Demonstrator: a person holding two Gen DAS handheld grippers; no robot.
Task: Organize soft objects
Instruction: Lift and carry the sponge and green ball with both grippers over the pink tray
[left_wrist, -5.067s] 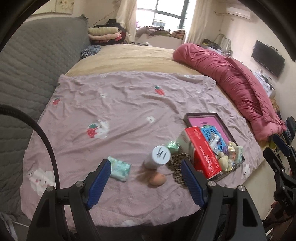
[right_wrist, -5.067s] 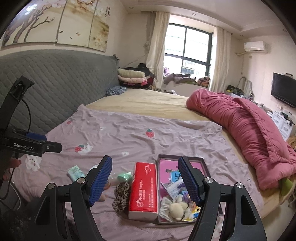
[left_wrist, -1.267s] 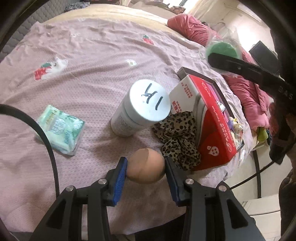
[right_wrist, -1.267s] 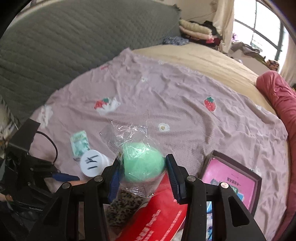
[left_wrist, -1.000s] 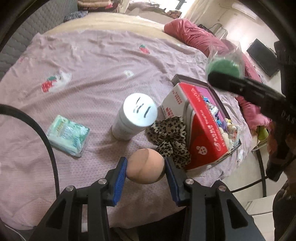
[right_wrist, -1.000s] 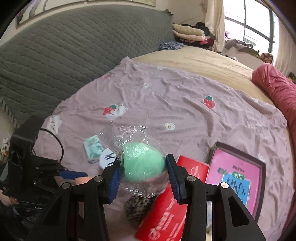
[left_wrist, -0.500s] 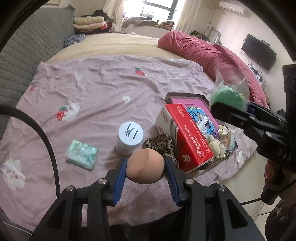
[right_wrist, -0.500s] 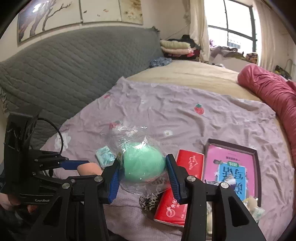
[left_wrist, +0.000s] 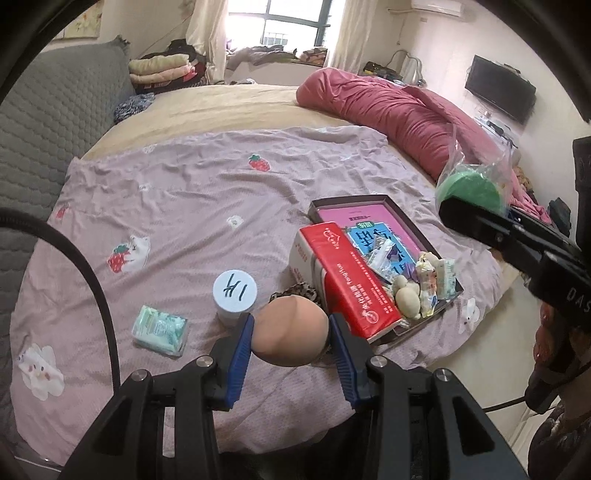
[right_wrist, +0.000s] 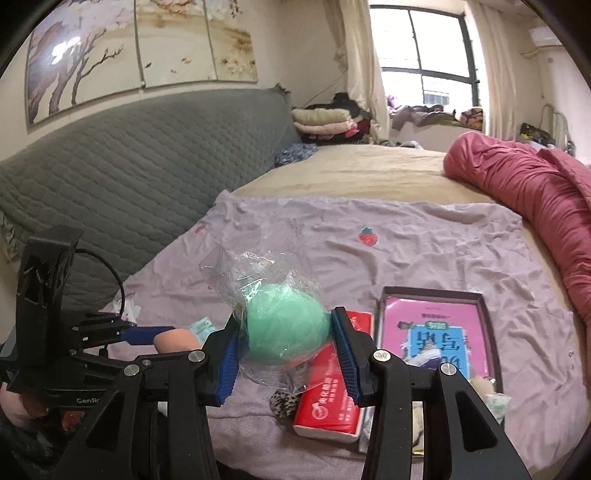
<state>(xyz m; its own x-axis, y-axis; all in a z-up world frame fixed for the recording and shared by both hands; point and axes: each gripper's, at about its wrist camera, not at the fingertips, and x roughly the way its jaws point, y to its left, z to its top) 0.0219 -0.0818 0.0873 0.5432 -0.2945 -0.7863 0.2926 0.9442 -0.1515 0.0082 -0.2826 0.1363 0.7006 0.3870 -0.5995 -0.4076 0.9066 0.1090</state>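
Note:
My left gripper (left_wrist: 291, 334) is shut on a peach-coloured soft egg-shaped sponge (left_wrist: 291, 332), held well above the bed. My right gripper (right_wrist: 286, 338) is shut on a green soft ball in a clear plastic bag (right_wrist: 286, 330), also lifted; the same ball (left_wrist: 469, 190) shows at the right of the left wrist view. Below lie a dark tray (left_wrist: 417, 236) with a pink book, a small plush toy (left_wrist: 406, 295) and packets, a red tissue pack (left_wrist: 347, 280) leaning on its edge, and a leopard-print scrunchie (right_wrist: 282, 400).
A white canister (left_wrist: 234, 293) marked on its lid and a green tissue packet (left_wrist: 160, 330) lie on the mauve strawberry sheet (left_wrist: 184, 206). A rolled red quilt (left_wrist: 388, 110) runs along the right. The grey quilted headboard (right_wrist: 129, 177) is at the left; a person's hand holds each gripper.
Both grippers have risen away from the bed with their objects still held; the bed items look smaller and farther now. The right gripper has swung toward the tray side.

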